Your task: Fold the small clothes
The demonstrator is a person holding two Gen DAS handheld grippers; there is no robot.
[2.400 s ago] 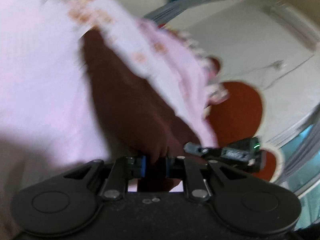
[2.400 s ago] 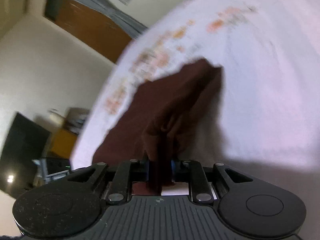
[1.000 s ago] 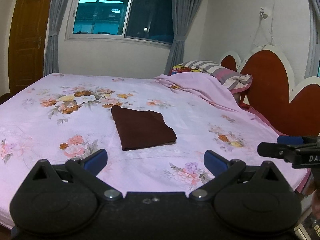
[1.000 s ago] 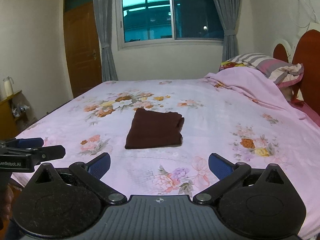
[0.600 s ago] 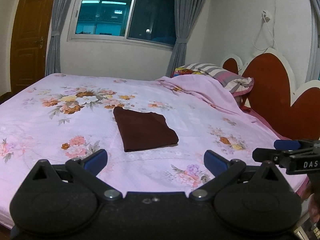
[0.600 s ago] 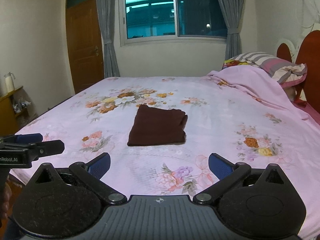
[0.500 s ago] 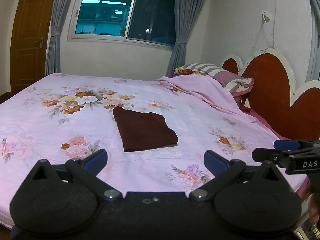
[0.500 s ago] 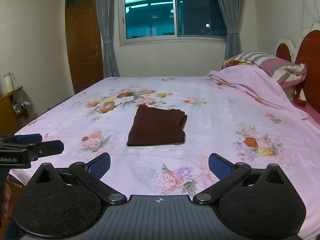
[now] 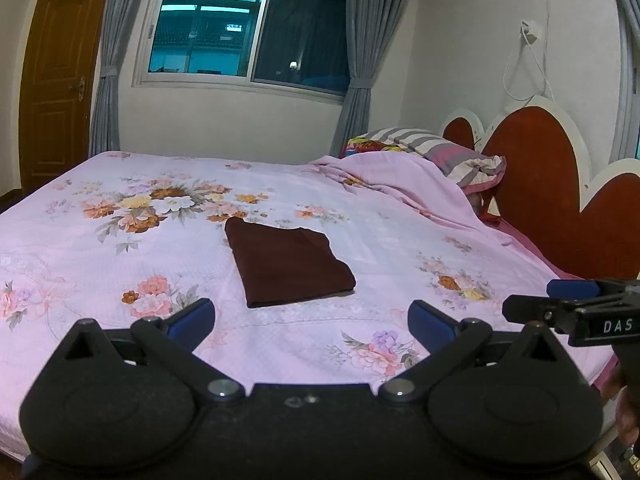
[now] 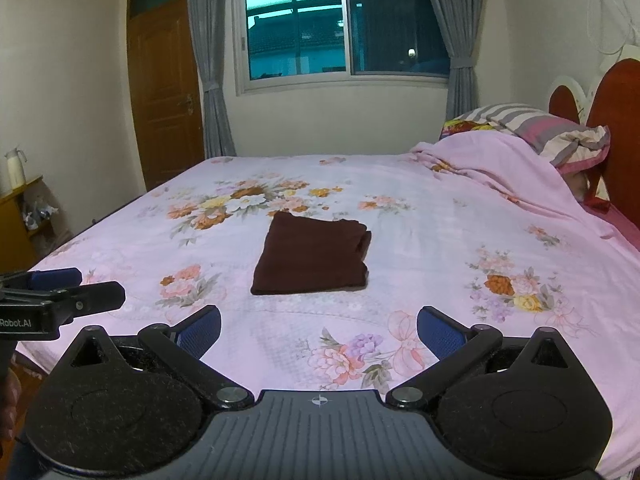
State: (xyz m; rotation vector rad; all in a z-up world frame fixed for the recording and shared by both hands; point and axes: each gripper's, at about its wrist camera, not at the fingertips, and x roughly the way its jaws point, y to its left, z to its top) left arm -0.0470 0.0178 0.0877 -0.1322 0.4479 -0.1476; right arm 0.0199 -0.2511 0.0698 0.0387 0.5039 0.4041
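A dark brown garment [image 9: 286, 262] [image 10: 314, 258] lies folded into a flat rectangle in the middle of the pink floral bed [image 9: 100, 264] [image 10: 432, 240]. My left gripper [image 9: 311, 326] is open and held back from the bed's near edge, with nothing between its blue pads. The right gripper [image 10: 319, 330] is also open and empty, at about the same distance from the garment. Each gripper shows at the edge of the other's view: the right one [image 9: 568, 306] at the right, the left one [image 10: 60, 292] at the left.
Striped pillows [image 9: 444, 156] and a bunched pink blanket [image 10: 500, 168] lie at the head of the bed, against a red and white headboard [image 9: 536, 184]. A window with grey curtains [image 10: 344, 28] and a wooden door [image 10: 164, 92] are behind. A low shelf [image 10: 16, 216] stands at the left.
2.4 s ago both grippers were shut on the brown garment close to the bed. They have since let go and drawn back; over the last second the view has barely shifted.
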